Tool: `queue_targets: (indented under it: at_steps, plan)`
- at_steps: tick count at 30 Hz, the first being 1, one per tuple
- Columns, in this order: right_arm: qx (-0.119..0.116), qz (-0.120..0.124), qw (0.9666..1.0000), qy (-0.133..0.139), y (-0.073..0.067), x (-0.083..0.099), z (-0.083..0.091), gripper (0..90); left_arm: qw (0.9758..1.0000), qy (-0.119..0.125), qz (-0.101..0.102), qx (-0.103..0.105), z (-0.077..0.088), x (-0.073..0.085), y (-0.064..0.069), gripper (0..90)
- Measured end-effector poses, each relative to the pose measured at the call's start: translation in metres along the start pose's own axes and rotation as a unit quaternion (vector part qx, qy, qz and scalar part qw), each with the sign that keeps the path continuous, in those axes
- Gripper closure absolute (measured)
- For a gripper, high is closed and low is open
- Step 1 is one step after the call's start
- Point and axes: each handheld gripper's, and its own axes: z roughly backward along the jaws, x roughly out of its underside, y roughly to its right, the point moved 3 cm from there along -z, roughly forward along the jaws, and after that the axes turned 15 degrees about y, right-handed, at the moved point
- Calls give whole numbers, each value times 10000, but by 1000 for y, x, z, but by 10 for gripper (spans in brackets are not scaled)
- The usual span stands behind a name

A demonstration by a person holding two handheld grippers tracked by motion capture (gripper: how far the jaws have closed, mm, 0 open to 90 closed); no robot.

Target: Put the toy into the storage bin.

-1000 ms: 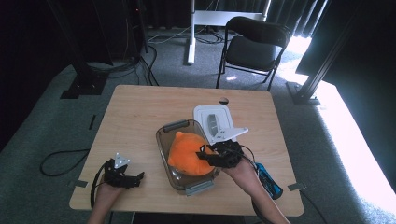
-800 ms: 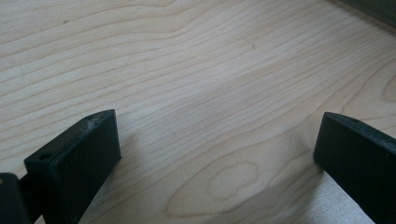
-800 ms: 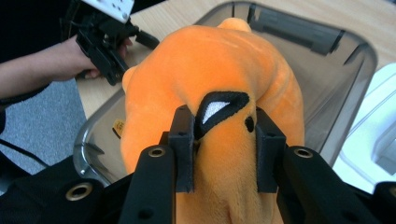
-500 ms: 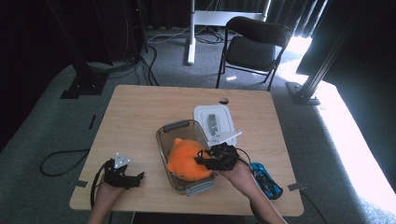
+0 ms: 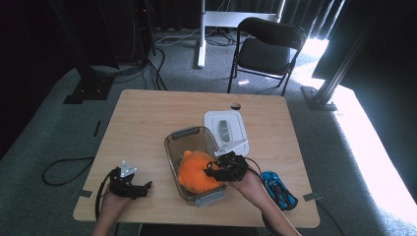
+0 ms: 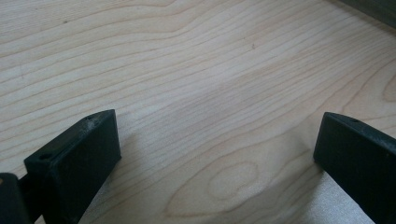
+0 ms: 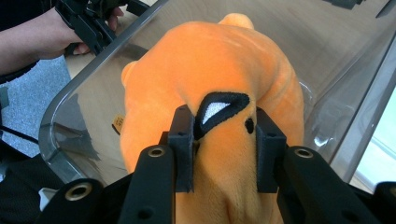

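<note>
The right tongs (image 7: 224, 154) pinch the soft, light, compressible orange plush toy (image 7: 219, 70) by a fold inside the clear container (image 5: 173, 147); the left tongs (image 6: 219, 154) stand wide.

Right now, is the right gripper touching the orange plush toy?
Touching. In the right gripper view, the right gripper has both jaws pressed into the orange plush toy, pinching its fabric.

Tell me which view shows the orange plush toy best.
The right gripper view: the orange plush toy sits close up, pinched between the right gripper jaws inside the clear bin. The high view shows it small. The left gripper view faces the wooden table.
</note>
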Motion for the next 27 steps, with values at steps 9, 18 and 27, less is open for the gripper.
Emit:
queue_targets:
  at_steps: [9,18,27]
  plan:
    - [-10,-19,9999,-106,1,0,-4,649,10000,2,1,0,0,0,0,8]
    - [-13,139,9994,-315,0,-3,-8,630,10000,-2,-1,0,0,0,0,8]
    - [66,284,9974,-654,-4,-5,-17,587,10000,1,0,-1,0,0,0,8]
